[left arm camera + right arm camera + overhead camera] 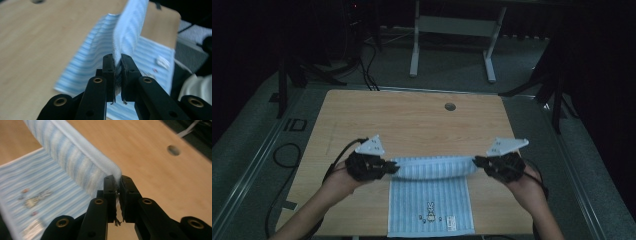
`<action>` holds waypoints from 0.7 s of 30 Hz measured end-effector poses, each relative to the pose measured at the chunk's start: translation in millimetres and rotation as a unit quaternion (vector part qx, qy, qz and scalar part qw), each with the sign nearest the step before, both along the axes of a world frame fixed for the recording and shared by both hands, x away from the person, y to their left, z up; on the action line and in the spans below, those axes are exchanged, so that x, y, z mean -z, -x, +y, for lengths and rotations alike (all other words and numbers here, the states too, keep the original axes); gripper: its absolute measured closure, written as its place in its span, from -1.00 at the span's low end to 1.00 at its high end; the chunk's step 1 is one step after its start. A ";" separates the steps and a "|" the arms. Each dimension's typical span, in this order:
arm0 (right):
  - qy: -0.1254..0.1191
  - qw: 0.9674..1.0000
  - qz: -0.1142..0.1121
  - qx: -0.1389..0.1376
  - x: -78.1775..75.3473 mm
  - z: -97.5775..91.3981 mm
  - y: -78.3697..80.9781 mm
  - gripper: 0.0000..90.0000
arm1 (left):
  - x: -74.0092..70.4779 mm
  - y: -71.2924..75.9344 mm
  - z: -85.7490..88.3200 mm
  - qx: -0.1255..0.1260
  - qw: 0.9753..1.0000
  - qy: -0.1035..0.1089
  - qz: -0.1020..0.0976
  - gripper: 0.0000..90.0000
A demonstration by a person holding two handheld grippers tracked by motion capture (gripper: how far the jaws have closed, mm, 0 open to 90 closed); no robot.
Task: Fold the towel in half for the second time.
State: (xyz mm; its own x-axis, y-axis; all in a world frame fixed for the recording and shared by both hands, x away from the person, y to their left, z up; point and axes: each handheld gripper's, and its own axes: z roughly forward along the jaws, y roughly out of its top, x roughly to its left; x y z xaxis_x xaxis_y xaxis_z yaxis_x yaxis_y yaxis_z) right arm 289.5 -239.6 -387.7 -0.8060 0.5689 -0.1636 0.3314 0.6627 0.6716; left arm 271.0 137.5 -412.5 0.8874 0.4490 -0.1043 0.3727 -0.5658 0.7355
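High view dim; room beyond the table (pixel 362 120) goes to black, only a frame's legs (pixel 452 55) and floor cables (pixel 287 155) readable. Towel's (pixel 430 200) near edge hangs at the table's front, cut by the frame bottom. Small animal print (pixel 430 212) near that edge, too small to identify. Left gripper view blurred along the towel's side.

Both forearms enter from the bottom, hands level and well apart, grippers pointing inward at each other. Left gripper (pixel 393 167) clamped on the towel's far left corner; right gripper (pixel 477 162) clamped on the far right corner. Far edge lifted and stretched between them, sagging slightly, above the half lying flat on the table. Cloth pinched tight between each pair of jaws.
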 end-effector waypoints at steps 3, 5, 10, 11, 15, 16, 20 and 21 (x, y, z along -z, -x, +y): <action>-0.007 1.000 0.024 -0.014 20.7 -4.4 28.3 0.86 | 14.1 16.0 -6.1 0.021 1.000 -0.013 0.011 0.83; 0.004 0.999 0.034 -0.016 35.1 -7.3 42.0 0.86 | 25.2 22.8 -6.7 0.031 0.999 -0.011 0.033 0.82; -0.030 0.996 0.085 -0.029 57.2 -19.1 67.7 0.81 | 40.8 36.7 -7.7 0.082 0.993 -0.012 0.080 0.70; -0.040 0.994 0.095 -0.044 59.7 -20.6 72.9 0.71 | 42.7 36.7 -7.5 0.098 0.991 -0.016 0.093 0.53; -0.041 0.992 0.109 -0.054 65.3 -21.6 76.1 0.48 | 52.0 28.4 -4.6 0.113 0.987 -0.020 0.111 0.28; -0.043 0.991 0.114 -0.054 66.1 -21.5 73.4 0.47 | 54.8 24.0 -4.3 0.109 0.988 -0.020 0.108 0.26; -0.028 0.994 0.104 -0.028 78.3 -13.1 53.0 0.47 | 73.9 8.2 -12.2 0.041 0.992 -0.093 0.070 0.09; -0.027 0.993 0.110 -0.024 85.7 -7.9 45.4 0.46 | 78.2 4.4 -13.4 0.032 0.992 -0.096 0.071 0.08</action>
State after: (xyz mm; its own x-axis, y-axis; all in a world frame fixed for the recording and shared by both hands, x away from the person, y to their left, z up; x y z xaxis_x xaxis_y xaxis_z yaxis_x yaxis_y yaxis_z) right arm 244.1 -247.4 -473.4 -0.8455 0.5316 0.0504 0.4432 0.6460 0.6215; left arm 266.6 124.1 -490.7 0.8975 0.4152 -0.1490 0.4236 -0.7170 0.5536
